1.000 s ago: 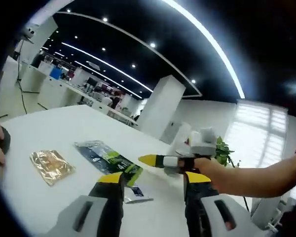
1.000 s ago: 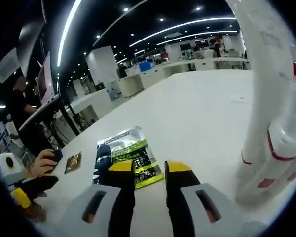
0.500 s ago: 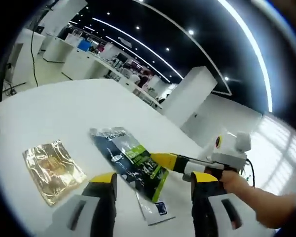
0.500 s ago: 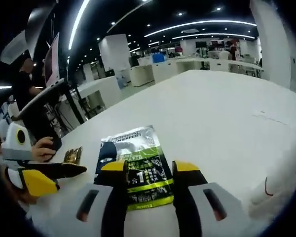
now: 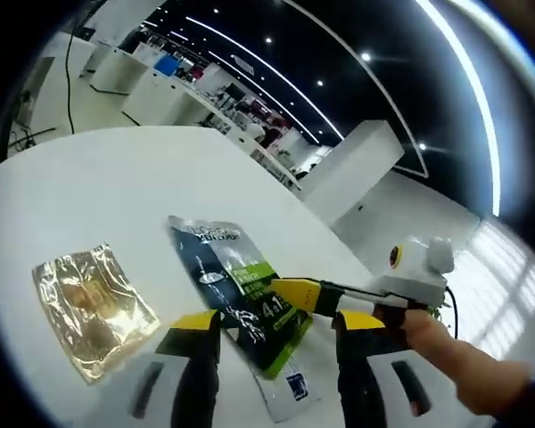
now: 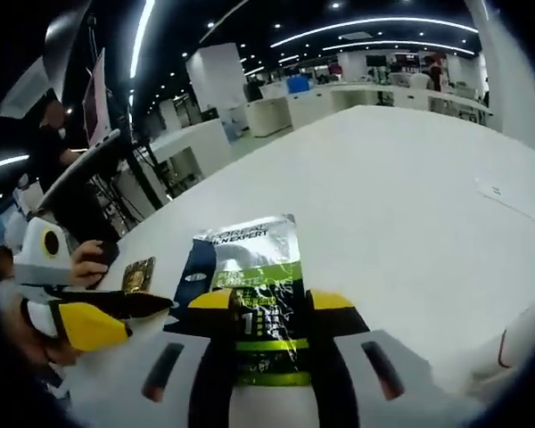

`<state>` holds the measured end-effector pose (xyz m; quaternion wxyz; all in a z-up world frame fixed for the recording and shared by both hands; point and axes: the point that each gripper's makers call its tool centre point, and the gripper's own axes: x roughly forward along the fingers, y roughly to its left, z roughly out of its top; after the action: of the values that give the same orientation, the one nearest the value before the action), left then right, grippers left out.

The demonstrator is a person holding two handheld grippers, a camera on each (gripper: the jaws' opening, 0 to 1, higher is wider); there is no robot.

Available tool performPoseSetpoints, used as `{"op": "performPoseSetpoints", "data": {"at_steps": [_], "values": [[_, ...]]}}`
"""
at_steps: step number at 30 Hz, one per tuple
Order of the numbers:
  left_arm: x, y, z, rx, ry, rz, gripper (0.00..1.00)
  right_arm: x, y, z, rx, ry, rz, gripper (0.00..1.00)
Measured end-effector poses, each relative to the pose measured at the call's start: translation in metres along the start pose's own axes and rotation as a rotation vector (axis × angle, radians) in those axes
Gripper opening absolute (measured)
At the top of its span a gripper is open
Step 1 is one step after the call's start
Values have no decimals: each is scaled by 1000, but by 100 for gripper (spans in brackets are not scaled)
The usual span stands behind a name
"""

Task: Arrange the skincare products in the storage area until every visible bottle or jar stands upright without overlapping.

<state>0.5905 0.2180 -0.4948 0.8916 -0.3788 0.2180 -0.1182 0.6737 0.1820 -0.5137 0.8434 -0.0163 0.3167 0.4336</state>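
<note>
Both grippers over the white counter (image 5: 89,169). Dark-and-green sachet (image 5: 241,290) lies flat on it, gold foil sachet (image 5: 89,308) well apart to its side, also flat. Left gripper (image 5: 272,325) hangs over the near end of the green sachet, fingers spread wide, gripping nothing. Right gripper (image 6: 272,303) straddles the same sachet (image 6: 254,294), fingers spread on either side of it, not clamped. In the right gripper view the gold sachet (image 6: 138,275) sits beyond the left gripper's yellow tip.

Glossy foil sachets (image 5: 236,290) (image 5: 91,306) on a smooth matt white table (image 5: 116,187).
</note>
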Motion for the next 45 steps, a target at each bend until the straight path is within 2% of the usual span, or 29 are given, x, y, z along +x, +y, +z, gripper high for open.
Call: {"op": "performPoseSetpoints", "data": {"at_steps": [2,4,7,12,16,17,18,22,24,28,36,41,45], "values": [[-2,1,2,-11,-8,-6,55,-4,0,-2,40,-3,12,27],[-3,-1,5,-65,-31,-29,56,-7,1,-3,102,-15,34,26],[-5,1,6,-84,-45,-43,55,-12,4,-4,190,-33,69,19],[-7,4,6,-63,-48,-29,52,-16,8,-10,285,-43,106,15],[-8,5,5,-45,-44,-23,52,-15,22,-24,428,-11,202,6],[-8,5,5,-31,-42,-20,52,-15,18,-29,429,-6,178,6],[-8,5,5,-20,-42,-18,52,-14,21,-21,435,-53,201,6],[-8,4,4,-9,-32,-24,52,-17,19,-24,430,-49,183,3],[-8,3,4,-12,-25,-33,52,-20,20,-22,428,-61,186,0],[-8,0,3,-18,-14,-52,54,-25,23,-17,417,-97,179,0],[-13,-10,-4,-29,-1,-93,58,-47,28,-5,363,-189,170,0],[-21,-14,-1,-39,-27,-115,58,-63,35,5,352,-247,196,0],[-28,-24,4,-66,-57,-156,59,-80,41,14,368,-300,224,0]]}}
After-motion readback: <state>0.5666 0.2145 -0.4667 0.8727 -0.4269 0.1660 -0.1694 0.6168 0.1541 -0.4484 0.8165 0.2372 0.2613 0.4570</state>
